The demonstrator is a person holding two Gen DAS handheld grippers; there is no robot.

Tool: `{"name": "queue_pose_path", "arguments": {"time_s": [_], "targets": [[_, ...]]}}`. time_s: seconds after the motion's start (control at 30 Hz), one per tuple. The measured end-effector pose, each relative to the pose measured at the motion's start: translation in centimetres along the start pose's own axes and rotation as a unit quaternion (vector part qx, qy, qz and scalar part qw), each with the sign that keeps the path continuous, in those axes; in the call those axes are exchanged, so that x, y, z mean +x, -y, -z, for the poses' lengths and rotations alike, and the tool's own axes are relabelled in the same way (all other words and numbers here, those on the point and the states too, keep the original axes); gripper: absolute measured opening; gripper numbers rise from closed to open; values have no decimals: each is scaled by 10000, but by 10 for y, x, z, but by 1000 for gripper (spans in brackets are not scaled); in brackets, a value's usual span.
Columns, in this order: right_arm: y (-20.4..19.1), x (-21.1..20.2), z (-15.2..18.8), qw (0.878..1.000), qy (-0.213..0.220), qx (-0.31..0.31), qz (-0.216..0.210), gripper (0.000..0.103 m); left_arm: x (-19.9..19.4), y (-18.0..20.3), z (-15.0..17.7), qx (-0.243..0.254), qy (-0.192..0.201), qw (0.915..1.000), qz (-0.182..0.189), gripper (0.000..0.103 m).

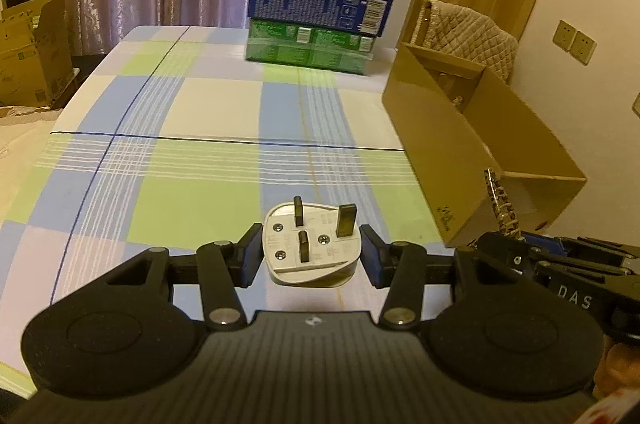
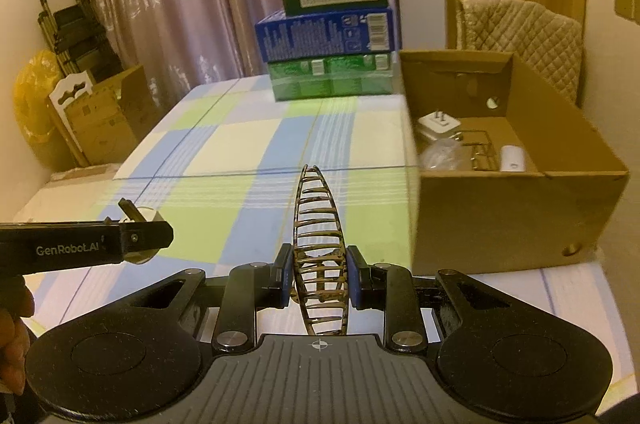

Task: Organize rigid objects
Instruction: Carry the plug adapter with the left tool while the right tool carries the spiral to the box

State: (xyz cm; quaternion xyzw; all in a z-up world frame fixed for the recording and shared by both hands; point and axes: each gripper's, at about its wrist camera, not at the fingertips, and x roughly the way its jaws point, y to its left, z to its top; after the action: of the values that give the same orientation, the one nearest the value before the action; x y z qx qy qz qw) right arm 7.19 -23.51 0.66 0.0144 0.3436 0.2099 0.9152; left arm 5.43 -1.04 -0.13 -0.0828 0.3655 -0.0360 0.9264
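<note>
Where the left wrist camera looks down along its fingers, we see the left gripper (image 1: 312,250) clamped on a white three-pin plug (image 1: 310,244), its blue pads pressing the plug's two sides and its dark pins pointing up and away from us. The plug hangs clear above the checked tabletop (image 1: 192,111). To the right stands an open cardboard box (image 1: 452,159), and at the tabletop's far end a stack of boxes (image 1: 324,7) rises, green at the bottom, blue in the middle, dark green on top. At the right edge we catch part of the right gripper with the tip of a hair claw (image 1: 500,203) sticking up from it.

In the right wrist view, the right gripper (image 2: 318,278) is closed tight on that tortoiseshell hair claw (image 2: 318,244), which stands upright between the pads, its curved teeth arching forward above the tabletop (image 2: 224,143). The cardboard box (image 2: 500,216) sits just to the right; inside it we make out a white adapter (image 2: 438,123), a small white cylinder (image 2: 513,157) and some clear and metal pieces we cannot identify. At the left, the left gripper (image 2: 138,236) reaches in from the side, the plug partly hidden behind it.
</note>
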Motion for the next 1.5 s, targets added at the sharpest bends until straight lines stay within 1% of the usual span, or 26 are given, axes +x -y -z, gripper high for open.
{"name": "queue_pose_path", "arguments": {"time_s": [0.37, 0.8, 1.03, 1.17, 1.3, 1.5], "targets": [[25, -26, -3, 9995, 177, 200, 156, 23, -4, 36, -1, 254, -9, 9995, 186, 45], [55, -39, 1, 9981, 228, 433, 385, 23, 1, 63, -2, 455, -73, 9980, 422, 45], [85, -49, -1, 9961, 297, 500, 657, 23, 8, 88, -10, 664, -85, 9952, 710, 45], [107, -60, -12, 9937, 455, 638, 801, 23, 17, 111, -23, 797, -48, 9925, 921, 45], [130, -67, -34, 9917, 640, 660, 904, 23, 30, 135, -40, 913, 16, 9897, 1098, 45], [160, -57, -73, 9909, 790, 567, 930, 23, 57, 169, -71, 1028, 83, 9862, 1293, 45]]}}
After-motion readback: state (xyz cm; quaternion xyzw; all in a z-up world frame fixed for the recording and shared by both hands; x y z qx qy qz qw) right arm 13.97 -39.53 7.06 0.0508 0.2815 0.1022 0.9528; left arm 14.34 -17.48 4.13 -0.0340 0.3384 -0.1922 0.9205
